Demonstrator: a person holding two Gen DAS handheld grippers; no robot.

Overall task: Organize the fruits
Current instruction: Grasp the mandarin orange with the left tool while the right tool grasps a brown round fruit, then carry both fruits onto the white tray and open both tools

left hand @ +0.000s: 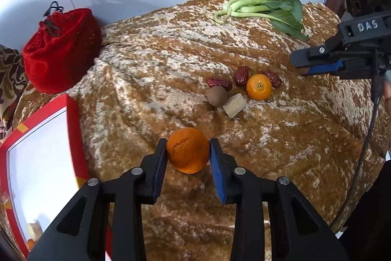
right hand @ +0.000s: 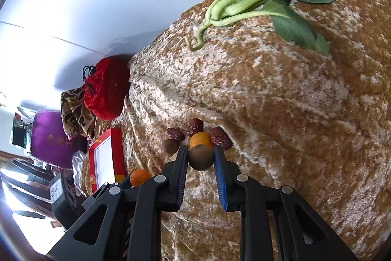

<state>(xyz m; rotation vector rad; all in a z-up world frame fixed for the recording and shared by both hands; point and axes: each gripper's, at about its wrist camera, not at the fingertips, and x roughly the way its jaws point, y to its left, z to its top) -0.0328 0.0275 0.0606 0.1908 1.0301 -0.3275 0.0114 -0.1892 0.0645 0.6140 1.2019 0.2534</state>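
Observation:
My left gripper (left hand: 188, 142) is shut on a mandarin with torn peel (left hand: 188, 155), held just above the brown velvet cloth (left hand: 146, 80). Further back lies a small heap: a whole mandarin (left hand: 259, 86), a brown round fruit (left hand: 217, 96), three red dates (left hand: 241, 75) and a beige chunk (left hand: 234, 105). My right gripper (right hand: 200, 151) is shut on a second brown round fruit (right hand: 200, 160), just in front of the heap's mandarin (right hand: 200, 140). It enters the left wrist view from the right (left hand: 301, 66). The held torn mandarin (right hand: 139, 176) shows at lower left in the right wrist view.
A red box with a white inside (left hand: 73, 129) lies at the cloth's left edge, with a beige chunk (left hand: 34, 229) in its near corner. A red velvet drawstring bag (left hand: 61, 50) stands behind the box. Bok choy (left hand: 266, 9) lies at the back right. A white wall rises behind.

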